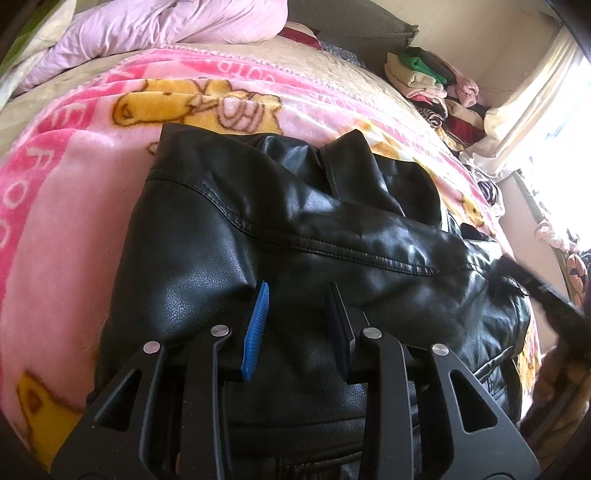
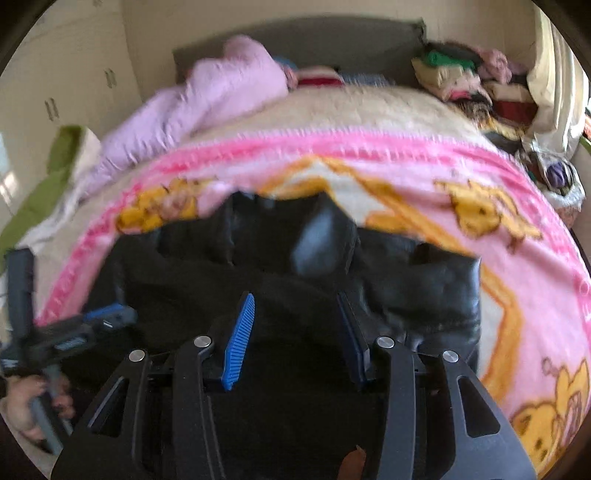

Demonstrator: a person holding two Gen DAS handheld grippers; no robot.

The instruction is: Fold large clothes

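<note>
A black leather jacket (image 1: 295,206) lies on a pink cartoon blanket (image 1: 74,206), with one sleeve folded across its body. My left gripper (image 1: 298,286) hovers low over the jacket's near part. Its jaws stand a little apart, and the blue pad shows bare with nothing pinched. In the blurred right wrist view the jacket (image 2: 221,266) fills the middle. My right gripper (image 2: 295,295) is open above it and holds nothing. The left gripper (image 2: 107,317) shows at the jacket's left edge, with a hand (image 2: 22,406) on its handle.
The bed carries a lilac quilt (image 1: 166,26) at its far left. A heap of folded clothes (image 1: 424,74) sits at the far right corner by a pale curtain (image 1: 535,92). Bare pink blanket (image 2: 517,258) stretches to the jacket's right.
</note>
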